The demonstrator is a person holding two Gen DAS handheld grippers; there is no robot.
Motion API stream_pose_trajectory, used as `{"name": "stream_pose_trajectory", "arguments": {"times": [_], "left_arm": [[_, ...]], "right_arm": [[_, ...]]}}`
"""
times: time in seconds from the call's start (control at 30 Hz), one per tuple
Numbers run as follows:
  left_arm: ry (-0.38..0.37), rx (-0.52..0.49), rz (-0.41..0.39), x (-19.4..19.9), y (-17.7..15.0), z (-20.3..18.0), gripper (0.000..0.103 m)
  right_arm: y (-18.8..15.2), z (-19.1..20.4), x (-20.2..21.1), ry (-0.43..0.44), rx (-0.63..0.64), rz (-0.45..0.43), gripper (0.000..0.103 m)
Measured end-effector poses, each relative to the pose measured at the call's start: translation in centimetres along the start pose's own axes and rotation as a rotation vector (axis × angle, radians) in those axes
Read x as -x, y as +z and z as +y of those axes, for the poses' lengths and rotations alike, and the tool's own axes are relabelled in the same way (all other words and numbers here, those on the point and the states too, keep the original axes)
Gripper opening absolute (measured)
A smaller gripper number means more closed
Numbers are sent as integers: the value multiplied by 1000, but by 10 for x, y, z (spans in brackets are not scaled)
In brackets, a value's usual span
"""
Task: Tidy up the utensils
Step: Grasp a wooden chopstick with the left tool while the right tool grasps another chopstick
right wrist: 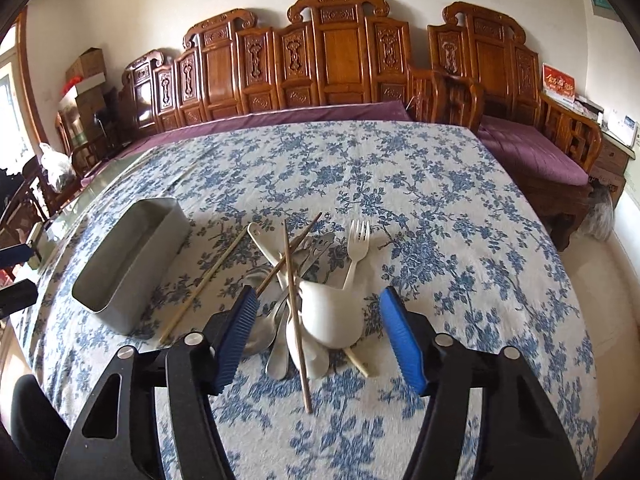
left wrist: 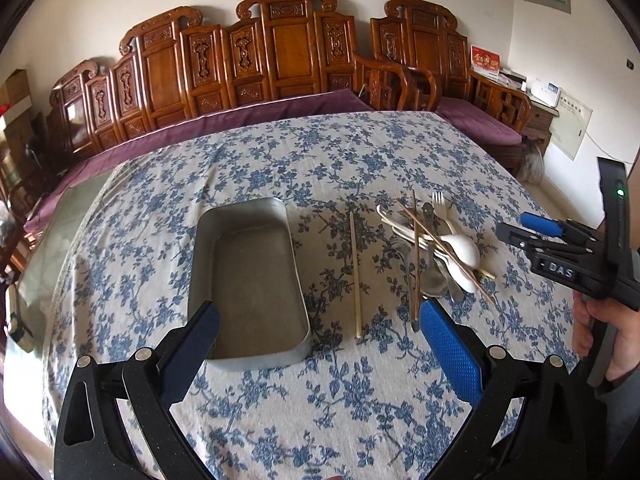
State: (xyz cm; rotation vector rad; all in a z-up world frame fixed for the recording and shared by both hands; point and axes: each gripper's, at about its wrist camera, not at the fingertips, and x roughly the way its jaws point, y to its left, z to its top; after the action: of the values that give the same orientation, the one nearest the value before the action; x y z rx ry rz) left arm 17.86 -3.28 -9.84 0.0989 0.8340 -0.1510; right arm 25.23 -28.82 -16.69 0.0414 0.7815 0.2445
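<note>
Our right gripper point(right wrist: 318, 340) hangs with fingers apart over the utensil pile point(right wrist: 304, 300) at frame centre; the left gripper point(left wrist: 320, 344) gapes too. We should pinch one chopstick point(right wrist: 296, 316) cleanly, then carry it to the metal tray point(right wrist: 132, 264) at left.

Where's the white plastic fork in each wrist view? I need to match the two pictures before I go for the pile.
Left wrist view: the white plastic fork is right of centre, at the far end of the utensil pile, tines pointing away.
Right wrist view: the fork is just right of centre, beyond the open right gripper.
Shared landmark: the empty metal tray, left of the pile in both.
</note>
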Motion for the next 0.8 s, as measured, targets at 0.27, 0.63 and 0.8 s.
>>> {"name": "stream_pose_trajectory", "arguments": {"times": [0.27, 0.63, 0.8], "left_arm": [[-34, 10, 17, -24, 4, -2, 96], [-60, 6, 56, -50, -6, -19, 96], [-70, -27, 68, -60, -4, -35, 93]], "right_arm": [[-5, 11, -50, 69, 63, 78, 32], [-17, 25, -84, 99, 144, 184, 6], [-14, 20, -72, 126, 137, 162, 6]]}}
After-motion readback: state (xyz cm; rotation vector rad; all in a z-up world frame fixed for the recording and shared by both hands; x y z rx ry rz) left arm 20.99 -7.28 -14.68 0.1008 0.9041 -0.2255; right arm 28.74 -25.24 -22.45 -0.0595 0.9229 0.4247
